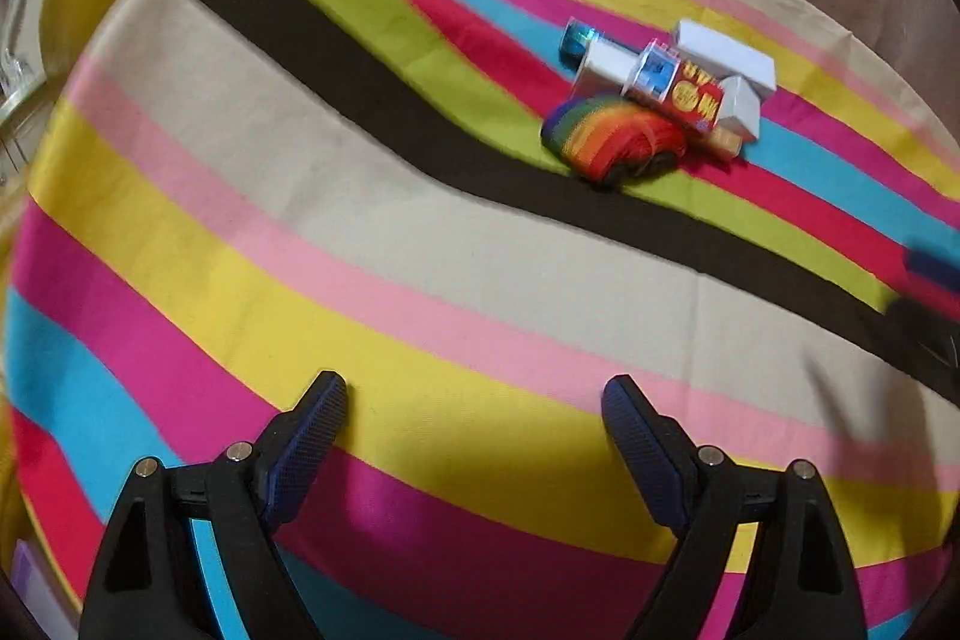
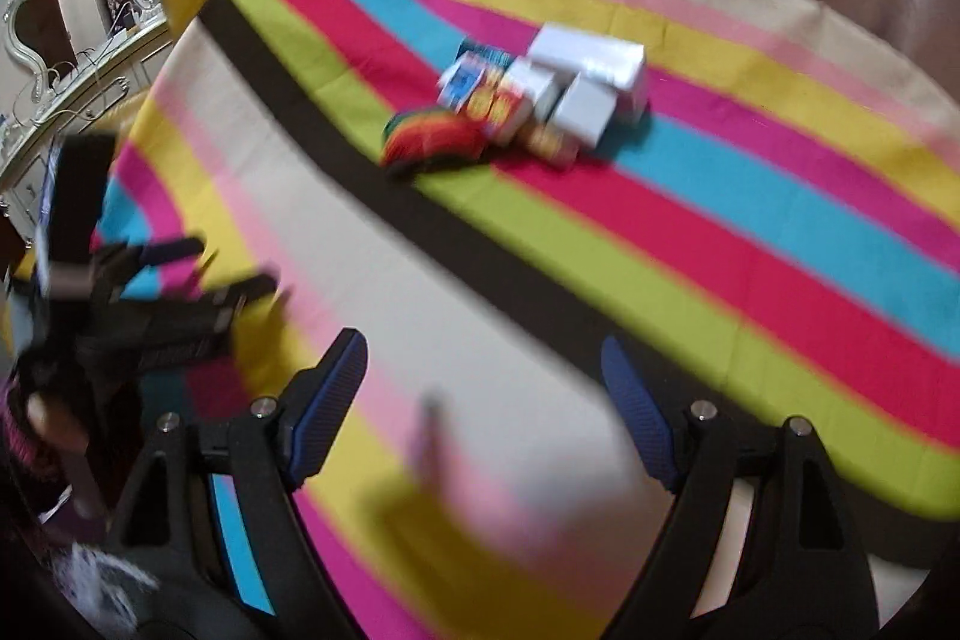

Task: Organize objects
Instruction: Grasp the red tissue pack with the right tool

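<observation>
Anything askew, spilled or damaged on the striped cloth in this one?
No spill or damage shows. The small white cardboard boxes, a red-and-yellow printed box and a rainbow-striped fabric bundle sit jumbled at odd angles, some leaning on each other, on the striped tablecloth.

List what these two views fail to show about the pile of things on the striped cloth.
- Red and yellow box, left wrist view: lettering too small, partly behind the clear blue-topped box.
- Pile, right wrist view: motion blur; item count unclear.
- Left claw, right wrist view: smeared.
- Right claw, left wrist view: cut off by the edge.
</observation>
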The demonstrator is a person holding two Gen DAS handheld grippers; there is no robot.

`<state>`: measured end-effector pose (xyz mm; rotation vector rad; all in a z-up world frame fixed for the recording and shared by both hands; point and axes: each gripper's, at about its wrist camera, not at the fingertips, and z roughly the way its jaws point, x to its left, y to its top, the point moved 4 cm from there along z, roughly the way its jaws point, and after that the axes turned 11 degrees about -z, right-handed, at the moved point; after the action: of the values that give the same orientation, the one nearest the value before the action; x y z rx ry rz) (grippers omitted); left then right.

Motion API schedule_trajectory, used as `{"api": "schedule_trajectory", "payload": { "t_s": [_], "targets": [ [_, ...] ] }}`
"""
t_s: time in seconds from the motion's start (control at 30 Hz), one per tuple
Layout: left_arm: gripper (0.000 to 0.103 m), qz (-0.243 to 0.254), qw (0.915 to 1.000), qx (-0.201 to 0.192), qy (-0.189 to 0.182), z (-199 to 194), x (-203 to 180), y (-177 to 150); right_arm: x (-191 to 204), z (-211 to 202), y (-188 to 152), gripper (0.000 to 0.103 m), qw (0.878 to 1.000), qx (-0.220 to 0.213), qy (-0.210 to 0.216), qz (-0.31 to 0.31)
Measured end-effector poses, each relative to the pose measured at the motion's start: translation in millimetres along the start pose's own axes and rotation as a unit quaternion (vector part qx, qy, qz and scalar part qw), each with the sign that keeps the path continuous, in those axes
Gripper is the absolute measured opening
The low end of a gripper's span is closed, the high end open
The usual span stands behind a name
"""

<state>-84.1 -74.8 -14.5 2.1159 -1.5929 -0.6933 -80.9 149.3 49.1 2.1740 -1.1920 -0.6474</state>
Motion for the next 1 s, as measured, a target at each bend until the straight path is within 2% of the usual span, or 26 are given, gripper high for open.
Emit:
{"api": "schedule_trajectory", "payload": {
  "t_s": [0.07, 0.17, 0.23, 0.33, 0.5, 0.53, 0.6, 0.67, 0.77, 0.83, 1.0],
  "targets": [
    [0.094, -0.006, 0.9998, 0.0, -0.019, 1.0, 1.1, -0.6, -3.0, 13.1, 21.7, 0.083, 0.999, -0.008, -0.015, -0.028],
    [0.103, -0.005, 0.9992, 0.008, -0.04, 5.8, -1.5, 1.0, -1.9, 31.4, 47.0, 0.083, 0.998, -0.014, -0.016, -0.056],
    [0.103, -0.001, 0.9995, 0.009, -0.031, 8.6, -4.2, 1.4, -0.1, 45.2, 65.1, 0.083, 0.997, -0.024, -0.012, -0.073],
    [0.103, 0.032, 0.9994, 0.015, -0.005, 10.0, -11.9, -2.6, 0.9, 65.5, 85.7, 0.083, 0.996, -0.039, 0.002, -0.08],
    [0.103, 0.028, 0.9995, 0.015, -0.009, 10.2, -10.5, -1.4, 2.3, 110.1, 103.3, 0.082, 0.994, -0.019, -0.015, -0.106],
    [0.103, 0.027, 0.9995, 0.015, -0.009, 10.5, -10.2, -0.8, 3.1, 118.2, 103.3, 0.079, 0.993, -0.01, -0.02, -0.114],
    [0.103, 0.026, 0.9995, 0.015, -0.009, 9.8, -9.9, -1.4, 1.2, 122.8, 104.0, 0.074, 0.993, -0.024, -0.012, -0.117],
    [0.103, 0.026, 0.9995, 0.014, -0.009, 9.7, -10.0, -1.3, -3.8, 123.3, 103.6, 0.046, 0.995, -0.017, -0.009, -0.102],
    [0.103, 0.025, 0.9996, 0.014, -0.008, 9.4, -9.8, -0.9, -11.2, 109.7, 93.5, 0.045, 0.998, -0.007, 0.02, -0.067],
    [0.103, 0.025, 0.9996, 0.014, -0.007, 9.6, -9.4, -0.7, -12.5, 93.8, 78.0, 0.045, 0.997, 0.018, 0.066, -0.044],
    [0.103, 0.025, 0.9996, 0.014, -0.007, 9.7, -9.5, -0.2, -18.3, 46.7, 16.8, 0.045, 0.992, 0.077, 0.098, -0.021]
  ]
}}
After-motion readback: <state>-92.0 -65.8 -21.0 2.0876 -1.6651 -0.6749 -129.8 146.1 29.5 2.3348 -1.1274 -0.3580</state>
